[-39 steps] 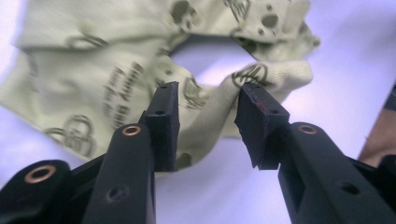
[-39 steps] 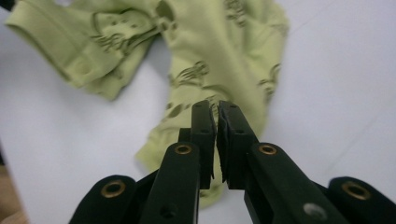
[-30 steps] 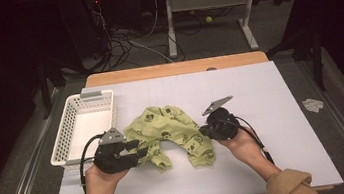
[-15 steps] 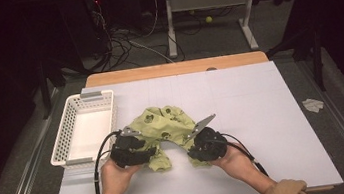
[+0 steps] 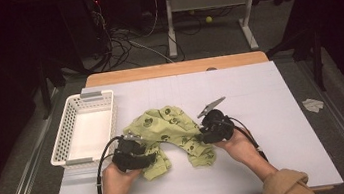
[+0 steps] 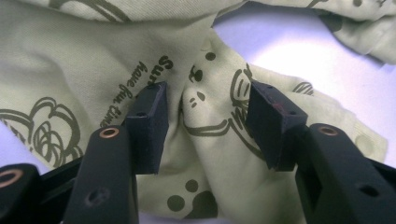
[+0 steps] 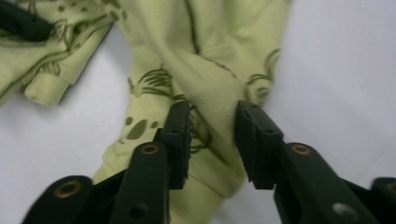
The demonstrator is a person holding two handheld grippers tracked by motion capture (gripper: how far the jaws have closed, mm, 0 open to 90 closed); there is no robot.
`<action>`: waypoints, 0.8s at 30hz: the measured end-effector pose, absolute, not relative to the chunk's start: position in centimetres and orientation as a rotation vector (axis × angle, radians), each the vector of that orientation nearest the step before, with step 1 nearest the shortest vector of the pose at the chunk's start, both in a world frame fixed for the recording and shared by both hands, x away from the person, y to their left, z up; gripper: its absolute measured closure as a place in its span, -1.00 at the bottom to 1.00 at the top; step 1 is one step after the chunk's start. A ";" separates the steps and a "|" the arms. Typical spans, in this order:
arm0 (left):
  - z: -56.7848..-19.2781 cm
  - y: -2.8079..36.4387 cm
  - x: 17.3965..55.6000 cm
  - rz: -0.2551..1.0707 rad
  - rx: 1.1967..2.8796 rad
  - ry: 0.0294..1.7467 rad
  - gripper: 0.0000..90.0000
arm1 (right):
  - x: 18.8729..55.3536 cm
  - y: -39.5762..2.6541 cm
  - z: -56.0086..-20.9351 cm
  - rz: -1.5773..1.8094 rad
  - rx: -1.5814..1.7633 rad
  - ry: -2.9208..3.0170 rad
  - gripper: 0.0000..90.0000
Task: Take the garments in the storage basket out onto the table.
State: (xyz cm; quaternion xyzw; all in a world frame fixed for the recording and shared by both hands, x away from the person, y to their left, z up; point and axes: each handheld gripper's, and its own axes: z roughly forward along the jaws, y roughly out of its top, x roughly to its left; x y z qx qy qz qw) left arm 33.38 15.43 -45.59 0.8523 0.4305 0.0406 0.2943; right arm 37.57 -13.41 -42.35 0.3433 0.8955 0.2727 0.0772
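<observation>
Both grippers sit on the green printed garment [image 5: 167, 130] — left gripper [image 6: 205, 121] parted, right gripper [image 7: 212, 140] just opening, cloth between unpinched.

A pale green cotton garment printed with dark cartoon figures [image 5: 167, 130] is seen crumpled and bunched into folds on the white tabletop [image 5: 272, 109].

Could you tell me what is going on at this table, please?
A person is working a crumpled green garment on a white table with a hand-held gripper in each hand. The left hand-held gripper is at one end, its jaws apart with a fold of cloth between them. The right hand-held gripper is at the other end; its jaws have just been opening, cloth bunched between them. A white basket stands at the left.
</observation>
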 end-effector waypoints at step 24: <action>-41.2 17.2 32.0 0.077 2.201 0.970 0.85 | 33.7 -13.4 -38.1 0.971 0.841 2.706 0.94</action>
